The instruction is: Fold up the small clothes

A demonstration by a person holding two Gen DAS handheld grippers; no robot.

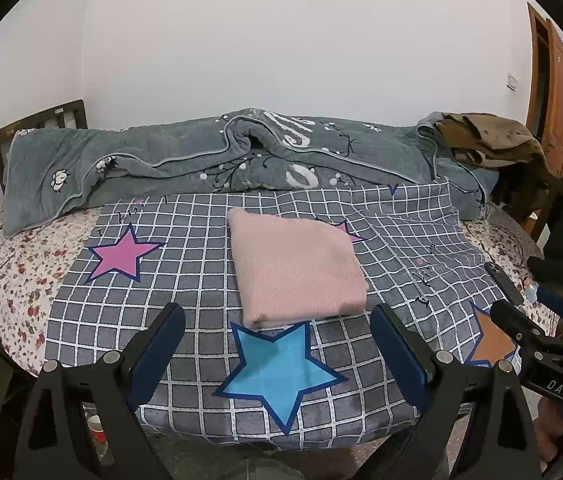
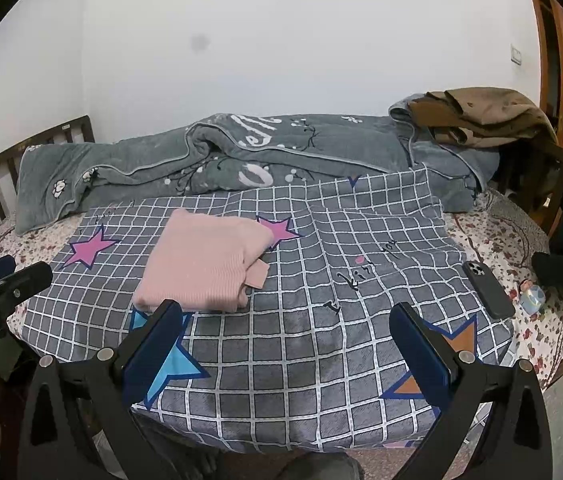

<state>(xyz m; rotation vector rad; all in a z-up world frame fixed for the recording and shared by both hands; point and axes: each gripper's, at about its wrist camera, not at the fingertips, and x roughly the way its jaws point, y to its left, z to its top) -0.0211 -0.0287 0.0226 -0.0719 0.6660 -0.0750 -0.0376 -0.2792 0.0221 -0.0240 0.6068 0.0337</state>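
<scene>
One pink knit garment (image 1: 297, 266), folded, lies centre frame on the checked star blanket (image 1: 185, 280) on the bed. Soft, light, floppy, likely grippy; best pinched at a folded edge or corner. Left claw (image 1: 277, 344) and right claw (image 2: 287, 344): both wide open, empty, near edge. One phone (image 2: 487, 288) right.

Ahead of the left claw (image 1: 277, 344) lies a pink ribbed knit garment (image 1: 295, 266), matt and soft. The checked sheet (image 1: 185, 280) beneath looks like smooth cloth. The claw's pads (image 1: 157, 356) are matt blue on black plastic.
</scene>
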